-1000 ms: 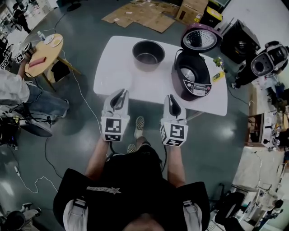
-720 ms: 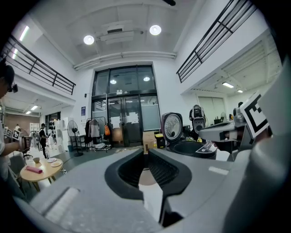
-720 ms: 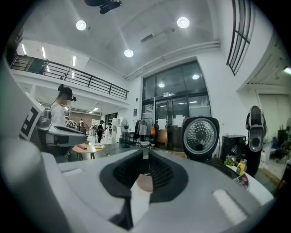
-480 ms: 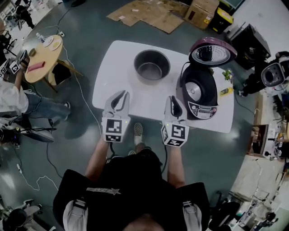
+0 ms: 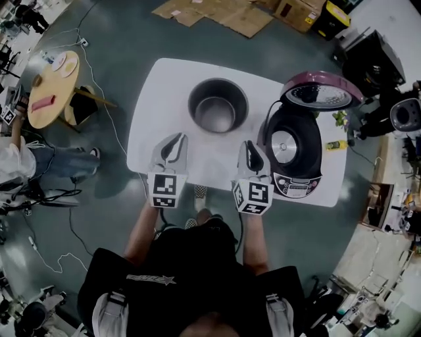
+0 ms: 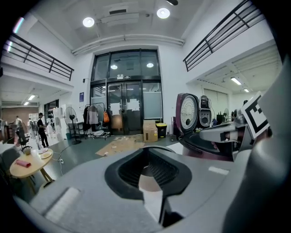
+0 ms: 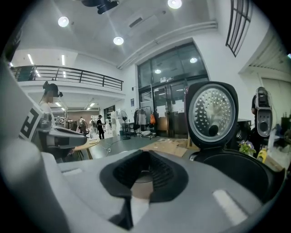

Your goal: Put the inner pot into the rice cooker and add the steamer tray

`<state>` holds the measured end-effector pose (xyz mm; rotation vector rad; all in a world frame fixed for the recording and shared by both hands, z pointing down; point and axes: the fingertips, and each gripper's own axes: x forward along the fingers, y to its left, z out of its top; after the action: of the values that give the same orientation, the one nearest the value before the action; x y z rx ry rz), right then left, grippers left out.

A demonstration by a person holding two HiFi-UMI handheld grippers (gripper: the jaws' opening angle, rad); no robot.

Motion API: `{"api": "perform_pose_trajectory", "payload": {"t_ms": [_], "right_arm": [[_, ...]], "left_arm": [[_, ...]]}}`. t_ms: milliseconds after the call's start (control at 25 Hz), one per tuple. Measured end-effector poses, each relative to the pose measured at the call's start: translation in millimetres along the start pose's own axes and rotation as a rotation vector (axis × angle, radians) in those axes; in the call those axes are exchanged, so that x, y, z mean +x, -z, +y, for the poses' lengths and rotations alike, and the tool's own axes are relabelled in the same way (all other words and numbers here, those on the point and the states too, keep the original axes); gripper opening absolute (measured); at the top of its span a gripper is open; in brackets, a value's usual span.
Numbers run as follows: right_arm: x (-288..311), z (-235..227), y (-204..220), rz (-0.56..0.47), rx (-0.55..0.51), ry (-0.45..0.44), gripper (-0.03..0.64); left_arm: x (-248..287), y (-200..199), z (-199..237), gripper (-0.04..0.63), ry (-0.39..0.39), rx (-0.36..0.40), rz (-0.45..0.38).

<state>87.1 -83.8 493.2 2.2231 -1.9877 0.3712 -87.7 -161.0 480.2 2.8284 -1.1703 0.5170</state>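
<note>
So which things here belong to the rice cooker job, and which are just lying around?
For the job: inner pot on the white table; rice cooker, lid open. No steamer tray in view.
Just lying about: cardboard sheets on the floor; round wooden table.

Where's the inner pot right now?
Head view, centre: the round dark-grey metal inner pot sits on the white table, just left of the open maroon rice cooker.

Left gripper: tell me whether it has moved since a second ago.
Yes. The left gripper has advanced over the near edge of the white table, closer to the inner pot.
</note>
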Motion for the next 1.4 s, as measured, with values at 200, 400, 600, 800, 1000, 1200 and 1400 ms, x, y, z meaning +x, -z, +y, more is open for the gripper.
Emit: {"api": "perform_pose_trajectory", "payload": {"t_ms": [200, 400, 600, 800, 1000, 1200, 1400], "right_arm": [[30, -13, 11, 0.035, 0.019, 0.003, 0.041], [54, -26, 23, 0.067, 0.059, 0.030, 0.118], [76, -30, 38, 0.109, 0.096, 0.022, 0.207], [101, -36, 59, 0.169, 0.119, 0.021, 0.209], [122, -43, 78, 0.211, 0.129, 0.029, 0.209], [138, -54, 93, 0.243, 0.144, 0.039, 0.209], [148, -57, 106, 0.267, 0.154, 0.019, 0.209]], "left_arm": [[35, 11, 4, 0.041, 0.012, -0.018, 0.039], [61, 23, 15, 0.052, -0.008, -0.058, 0.071], [85, 46, 19, 0.212, 0.028, -0.148, 0.143], [109, 56, 20, 0.239, 0.057, -0.169, 0.163], [128, 75, 21, 0.239, 0.064, -0.169, 0.205], [145, 92, 21, 0.239, 0.066, -0.168, 0.236], [158, 99, 19, 0.238, 0.071, -0.179, 0.257]]}}
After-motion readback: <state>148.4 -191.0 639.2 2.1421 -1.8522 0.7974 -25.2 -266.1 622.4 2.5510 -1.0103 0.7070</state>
